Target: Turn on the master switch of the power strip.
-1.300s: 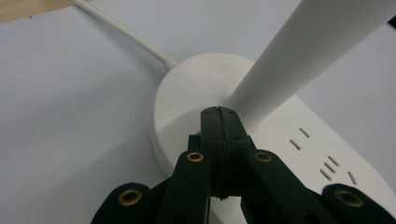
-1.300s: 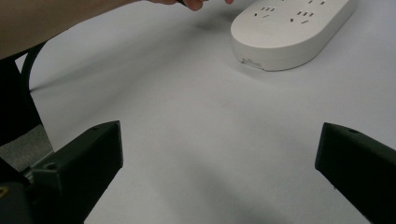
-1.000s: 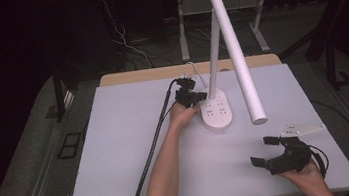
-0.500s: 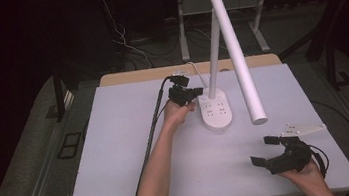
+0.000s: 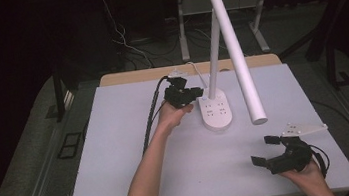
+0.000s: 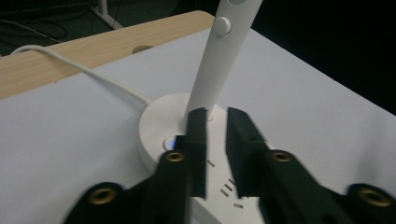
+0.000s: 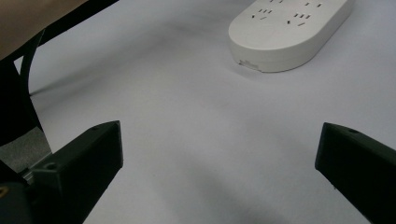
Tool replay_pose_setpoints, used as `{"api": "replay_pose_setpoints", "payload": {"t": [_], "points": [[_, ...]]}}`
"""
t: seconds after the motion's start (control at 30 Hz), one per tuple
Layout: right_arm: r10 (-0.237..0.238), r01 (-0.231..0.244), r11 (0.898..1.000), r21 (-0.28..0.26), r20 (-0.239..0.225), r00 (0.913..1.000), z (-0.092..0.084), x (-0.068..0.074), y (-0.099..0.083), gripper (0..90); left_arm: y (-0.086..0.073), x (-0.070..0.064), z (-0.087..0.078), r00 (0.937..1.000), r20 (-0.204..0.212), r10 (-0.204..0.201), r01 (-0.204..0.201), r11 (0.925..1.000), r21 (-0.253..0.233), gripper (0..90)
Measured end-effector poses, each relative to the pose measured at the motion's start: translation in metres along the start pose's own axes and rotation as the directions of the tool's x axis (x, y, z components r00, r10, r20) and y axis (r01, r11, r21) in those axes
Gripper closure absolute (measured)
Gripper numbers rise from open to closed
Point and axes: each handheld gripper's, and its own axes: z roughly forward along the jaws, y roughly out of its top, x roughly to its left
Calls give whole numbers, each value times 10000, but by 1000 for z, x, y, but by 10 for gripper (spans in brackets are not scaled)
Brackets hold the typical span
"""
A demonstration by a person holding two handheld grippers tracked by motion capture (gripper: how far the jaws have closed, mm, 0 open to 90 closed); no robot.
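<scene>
Just above the lamp base (image 6: 161, 123), left gripper (image 6: 215, 126) jaws slightly parted.

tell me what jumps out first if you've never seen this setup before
The tall white desk lamp stands at the far middle of the pale table, its long head sloping down toward the near right and its oval base carrying sockets. The left gripper sits right at that base beside the stem, its jaws just having opened a little with nothing between them. The right gripper rests wide open at the near right corner.
</scene>
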Motion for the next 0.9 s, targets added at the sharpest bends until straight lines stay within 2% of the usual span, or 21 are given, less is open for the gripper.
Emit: {"api": "replay_pose_setpoints", "payload": {"t": [0.03,0.07,0.1,0.13,0.17,0.2,0.23,0.27,0.3,0.33,0.37,0.43,0.47,0.5,0.67,0.9], "points": [[0,0,10000,0,0,10000,0,0,0,4,0,0,-2,10000,69,0,0,10000,47,719],[0,0,10000,1,-4,10000,0,0,0,4,1,1,-5,9998,176,54,-56,9999,127,686],[-5,5,10000,18,-6,10000,0,0,0,4,0,0,-7,9998,206,32,-34,9999,106,607],[-5,5,10000,18,-6,10000,0,0,0,4,0,0,-10,9997,257,33,-36,10000,85,607],[-4,4,10000,15,-6,10000,0,0,0,4,0,1,-13,9993,373,20,-22,10000,65,564],[3,-3,10000,21,-15,10000,0,0,0,4,0,1,-16,9988,486,-95,97,9999,-29,458],[-6,6,10000,12,-15,10000,0,0,0,4,-1,2,-20,9979,626,-141,148,9998,-100,398],[-6,6,10000,12,-15,10000,0,0,0,4,-1,2,-23,9976,672,-183,191,9997,-118,398],[-11,11,10000,1,-14,10000,0,0,0,4,-1,3,-26,9969,722,-310,316,9995,-71,340],[-24,24,10000,-25,-12,10000,0,0,0,4,-2,4,-28,9961,779,-420,423,9991,-20,223],[-24,24,10000,-25,-12,10000,0,0,0,4,-2,5,-31,9961,801,-383,382,9993,27,223],[-31,31,10000,-29,1,10000,0,0,1,4,-3,5,-37,9969,755,-227,223,9997,63,108],[-31,31,10000,-29,1,10000,0,0,1,4,-4,3,-40,9969,748,-262,258,9996,66,108],[-48,48,10000,-38,-3,10000,0,0,1,4,-4,3,-43,9966,796,-219,208,9997,140,10],[-88,88,9999,-59,-9,10000,1,1,1,4,-6,-1,-59,9954,959,-80,63,9998,176,0],[-94,94,9999,-68,-4,10000,0,1,1,4,-14,-2,-80,9973,730,1,-18,9997,232,0]]}}
